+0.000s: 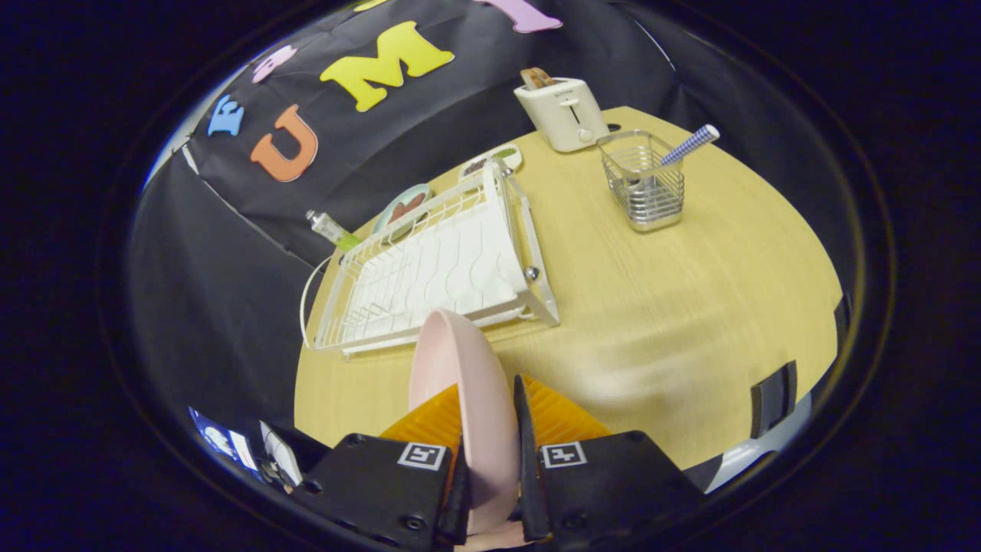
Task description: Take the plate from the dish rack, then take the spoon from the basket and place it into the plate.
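Gripper view: claw (490, 418) clamped on the pink plate (460, 383), both fingers pressing its rim, one on each face, plate standing on edge between them and raised over the wooden counter (690, 307). Just beyond the plate's top edge, the white dish rack (437, 268), lying slanted on the counter, its wire bays bare of dishes. Past the rack's far end, near the black cloth wall (230, 307), two small flat dishes (402, 207) with something dark on them, details too small to tell. Beside the rack's far left edge, a small clear bottle with a green end (331, 230), lying tilted. Well to the right of the rack, a wire basket (642, 180) standing upright, apart from the rack, with the spoon (688, 146) leaning inside, its checked blue-and-white handle sticking out over the basket's right rim. Behind the basket and farther from the rack, a white toaster (563, 113) with toast showing in its slot.
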